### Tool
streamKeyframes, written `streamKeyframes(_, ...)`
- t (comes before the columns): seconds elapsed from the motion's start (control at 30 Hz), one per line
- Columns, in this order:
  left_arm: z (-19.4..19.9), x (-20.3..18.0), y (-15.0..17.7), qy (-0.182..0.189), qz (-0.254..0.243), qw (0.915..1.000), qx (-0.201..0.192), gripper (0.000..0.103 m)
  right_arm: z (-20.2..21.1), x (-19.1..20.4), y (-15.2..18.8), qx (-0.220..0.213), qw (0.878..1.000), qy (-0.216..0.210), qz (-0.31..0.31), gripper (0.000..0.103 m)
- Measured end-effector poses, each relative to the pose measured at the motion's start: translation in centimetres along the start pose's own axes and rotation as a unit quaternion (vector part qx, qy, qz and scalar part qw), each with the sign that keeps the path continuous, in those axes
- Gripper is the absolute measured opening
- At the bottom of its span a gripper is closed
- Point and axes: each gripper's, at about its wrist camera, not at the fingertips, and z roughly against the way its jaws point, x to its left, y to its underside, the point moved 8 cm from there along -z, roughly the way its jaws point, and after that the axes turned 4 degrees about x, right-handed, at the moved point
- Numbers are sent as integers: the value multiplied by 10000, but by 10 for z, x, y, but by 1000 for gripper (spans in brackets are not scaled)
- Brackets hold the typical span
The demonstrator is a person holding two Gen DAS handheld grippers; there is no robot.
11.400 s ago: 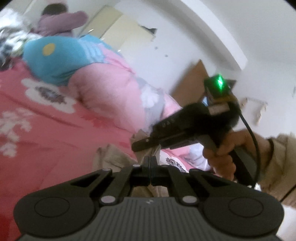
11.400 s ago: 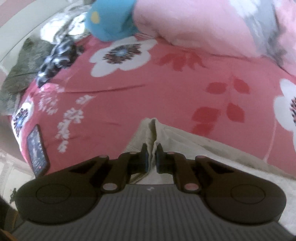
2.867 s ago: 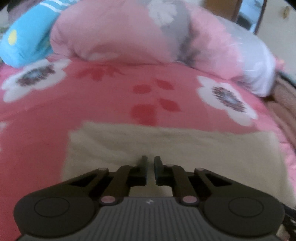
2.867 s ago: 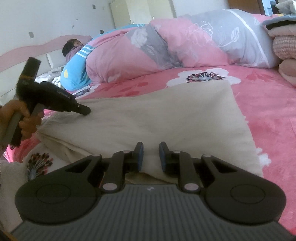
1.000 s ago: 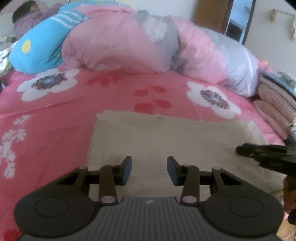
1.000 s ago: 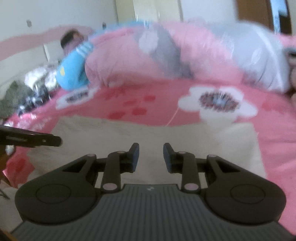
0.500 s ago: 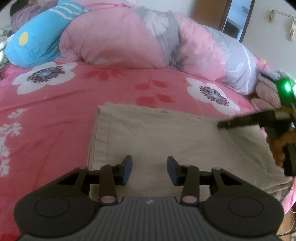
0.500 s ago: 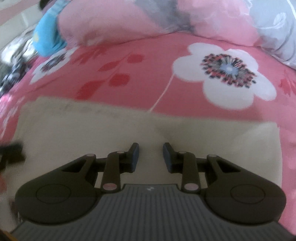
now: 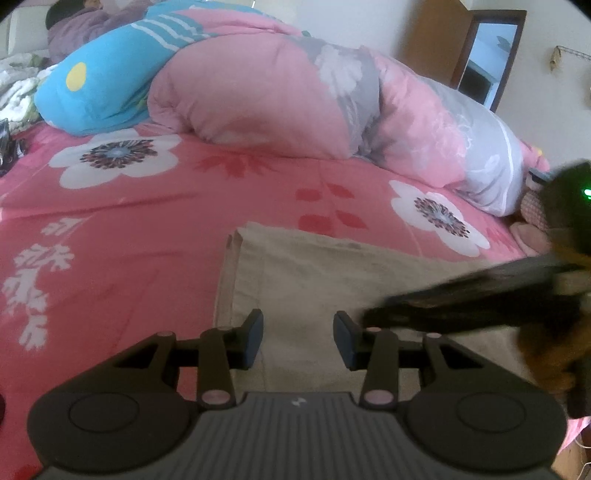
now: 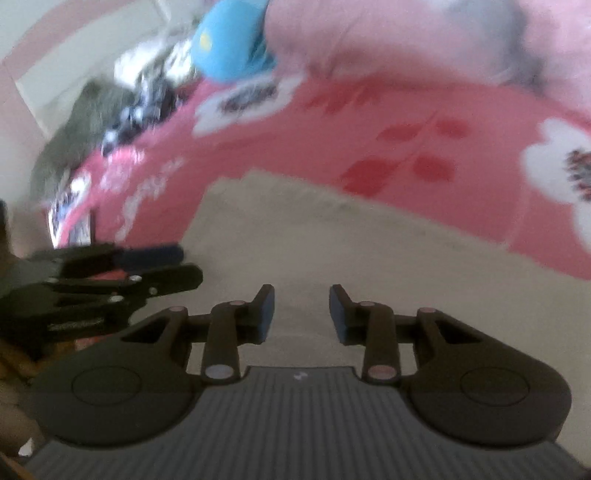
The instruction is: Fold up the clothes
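Observation:
A beige folded garment point(image 9: 332, 280) lies flat on the pink flowered bedsheet point(image 9: 147, 229), its folded edge on the left. My left gripper point(image 9: 298, 332) hovers over the garment's near part, open, with nothing between its fingers. Blurred in the left wrist view, the right gripper point(image 9: 461, 302) reaches in from the right over the cloth, close to my left one. In the right wrist view my right gripper point(image 10: 298, 310) points down at the garment point(image 10: 332, 251). Its jaws are opening with nothing between them. The left gripper point(image 10: 155, 266) shows at the left of that view.
A rolled pink and grey duvet point(image 9: 295, 99) and a blue pillow point(image 9: 99, 88) lie across the back of the bed. A person point(image 9: 85, 29) lies at the far left. Folded clothes point(image 9: 535, 206) are stacked at right. A dark clothes heap point(image 10: 81, 140) and a phone point(image 10: 79, 232) are at left.
My right gripper has swung left across the garment, close beside the left gripper, and its jaws have widened a little. The left gripper has stayed open and shifted slightly.

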Motion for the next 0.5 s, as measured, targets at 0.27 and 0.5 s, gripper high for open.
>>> streamKeyframes(0.27, 3, 6, 0, 114, 120, 9999, -49, 43, -10, 4, -54, -727, 9962, 303, -381, 43)
streamKeyframes(0.5, 10, 15, -3, 187, 280, 9994, -116, 43, -23, 32, -43, -284, 9990, 129, 325, 42)
